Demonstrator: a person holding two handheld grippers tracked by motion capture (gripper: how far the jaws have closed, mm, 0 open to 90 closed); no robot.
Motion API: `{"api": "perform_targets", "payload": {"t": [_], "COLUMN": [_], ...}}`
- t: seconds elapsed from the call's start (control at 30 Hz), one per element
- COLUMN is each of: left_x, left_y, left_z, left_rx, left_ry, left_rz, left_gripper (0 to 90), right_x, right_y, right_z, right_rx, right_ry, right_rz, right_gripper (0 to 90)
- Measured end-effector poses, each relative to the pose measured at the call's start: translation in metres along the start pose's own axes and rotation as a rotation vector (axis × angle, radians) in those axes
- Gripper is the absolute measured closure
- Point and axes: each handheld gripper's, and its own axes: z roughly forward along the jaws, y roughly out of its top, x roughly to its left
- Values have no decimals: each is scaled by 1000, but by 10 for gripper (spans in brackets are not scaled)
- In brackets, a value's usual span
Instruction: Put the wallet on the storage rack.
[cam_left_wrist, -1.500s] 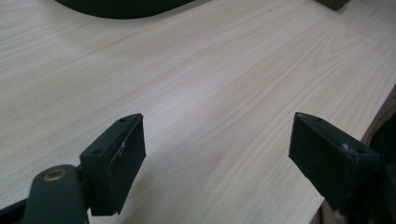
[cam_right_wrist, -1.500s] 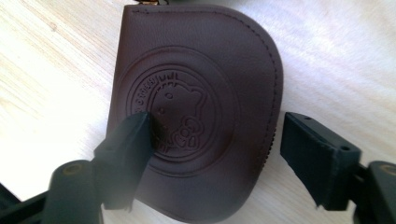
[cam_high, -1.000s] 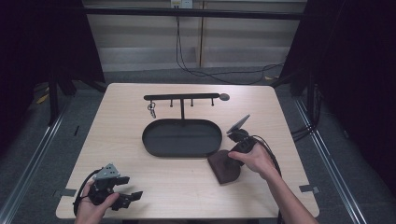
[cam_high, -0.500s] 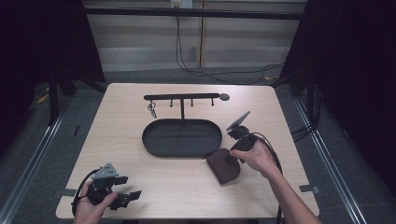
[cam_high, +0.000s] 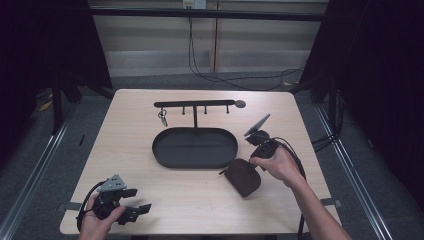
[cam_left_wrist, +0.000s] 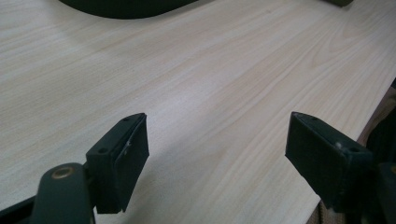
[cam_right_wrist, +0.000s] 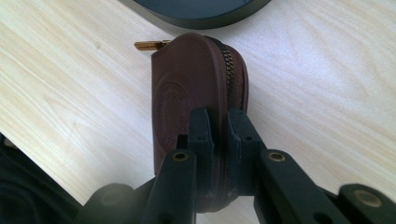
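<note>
since a second ago my right gripper (cam_high: 252, 165) has just been closing its fingers (cam_right_wrist: 201, 126), and they now sit clamped on the brown pouch (cam_high: 243, 177) with its near edge pinched between them. the pouch has tipped up since then: before, it lay flatter on the desk (cam_high: 310, 135); now it stands on its long edge, slightly lifted at my end. my left gripper (cam_high: 135, 202) has stayed where it was, at about 7 o'clock on the desk, close to the near edge.

my left fingers (cam_left_wrist: 122, 163) stand wide apart with nothing between them, bare wood running ahead of them. in the left gripper view the desk edge drops off just beside the right-hand finger, so there is little room on that side.

the pouch is at about 4 o'clock on the desk, just beside the near right rim of the black oval tray (cam_high: 195, 147) but not touching it as far as i can tell. open wood lies toward 3 o'clock and toward 6 o'clock. the tray sits in the middle, and behind it, at 12 o'clock, a black rack (cam_high: 195, 104) stands with a key ring (cam_high: 163, 116) hanging from its left end.

the pouch is dark brown leather, rounded at the far end, with a round stamped mark on its side (cam_right_wrist: 175, 100). a dark zipper (cam_right_wrist: 232, 74) runs around its edge, and a small brass pull (cam_right_wrist: 150, 45) sticks out at the far end toward the tray.
</note>
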Motion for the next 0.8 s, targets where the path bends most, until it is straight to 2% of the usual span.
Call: {"api": "perform_targets", "payload": {"t": [0.3, 0.43, 0.8], "left_x": [0, 1, 2], "left_y": [0, 0, 1], "left_z": [0, 1, 1], "left_rx": [0, 10, -1], "left_ry": [-1, 5, -4], "left_rz": [-2, -2, -16], "left_gripper": [212, 212, 212], "right_x": [1, 1, -4], "right_y": [-2, -2, 2], "right_z": [-10, -15, -27], "right_rx": [8, 6, 9], "right_ry": [-14, -19, -35], "right_rz": [-21, -12, -9], "right_gripper": [825, 827, 828]}}
